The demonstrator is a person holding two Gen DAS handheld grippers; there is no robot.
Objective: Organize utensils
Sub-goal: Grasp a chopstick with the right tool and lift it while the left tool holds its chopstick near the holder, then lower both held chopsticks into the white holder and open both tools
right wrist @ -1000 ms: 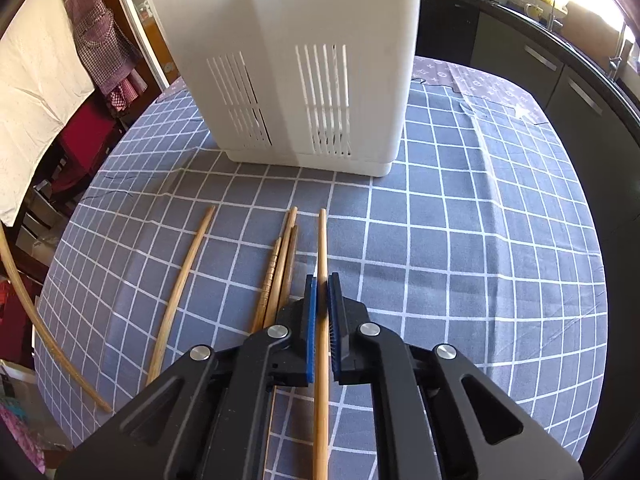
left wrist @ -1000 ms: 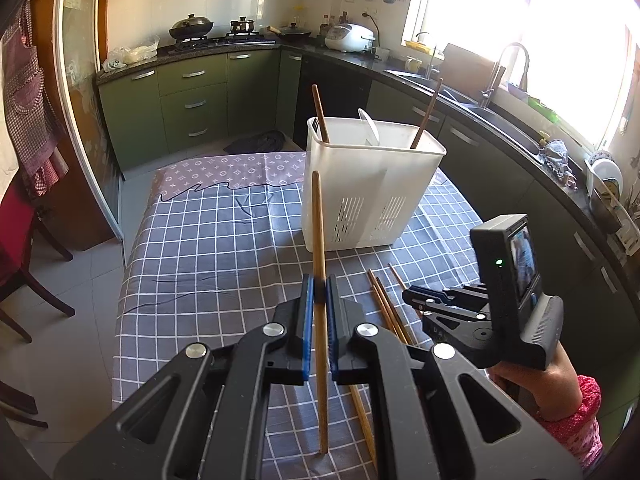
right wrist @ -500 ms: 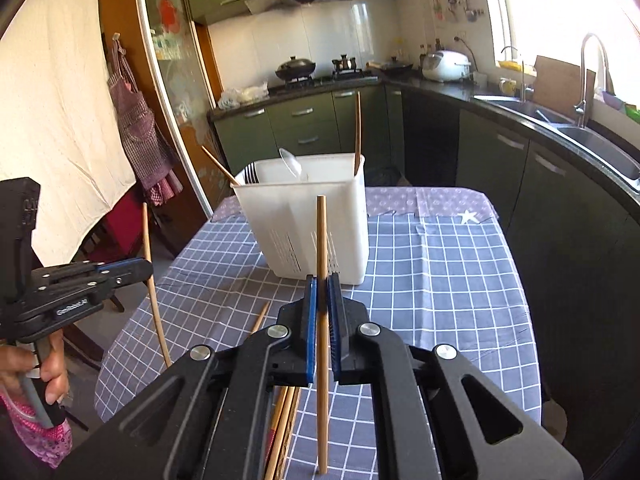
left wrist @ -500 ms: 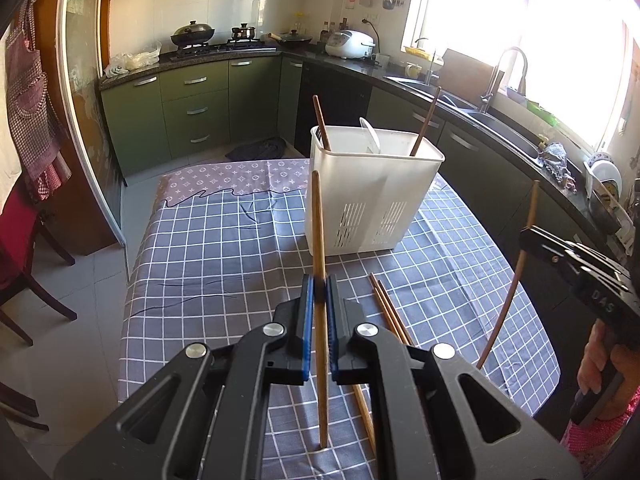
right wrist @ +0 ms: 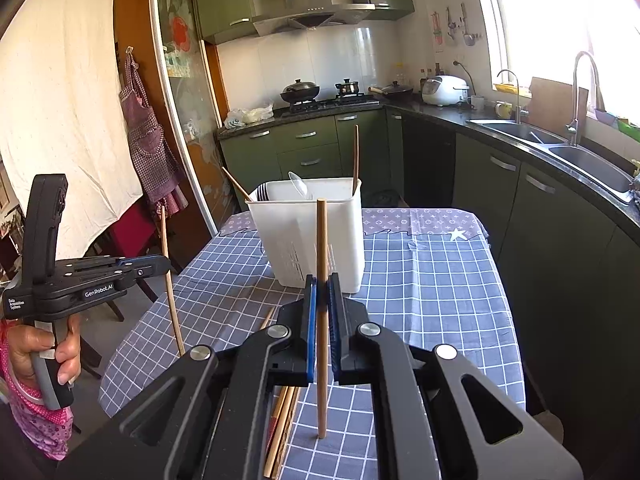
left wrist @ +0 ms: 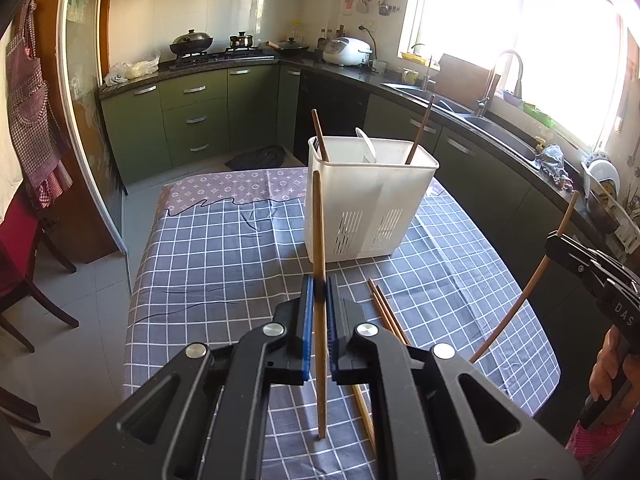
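My left gripper (left wrist: 319, 300) is shut on a wooden chopstick (left wrist: 318, 240) and holds it upright above the table. My right gripper (right wrist: 322, 300) is shut on another wooden chopstick (right wrist: 321, 264), also upright. A white slotted utensil holder (left wrist: 368, 200) stands on the checked tablecloth ahead, holding two chopsticks and a white spoon; it also shows in the right wrist view (right wrist: 308, 232). Several loose chopsticks (left wrist: 386, 312) lie on the cloth in front of it. The right gripper also shows at the right edge of the left wrist view (left wrist: 560, 244), and the left gripper at the left of the right wrist view (right wrist: 160, 266).
The table carries a grey checked cloth (left wrist: 224, 256) with its edges close on both sides. Green kitchen cabinets (left wrist: 192, 120), a stove and a sink counter (right wrist: 560, 148) ring the room. A red chair (left wrist: 20, 256) stands to the left of the table.
My right gripper has lifted its chopstick off the table and raised it upright. Both grippers have pulled up and back, so the holder looks farther away.
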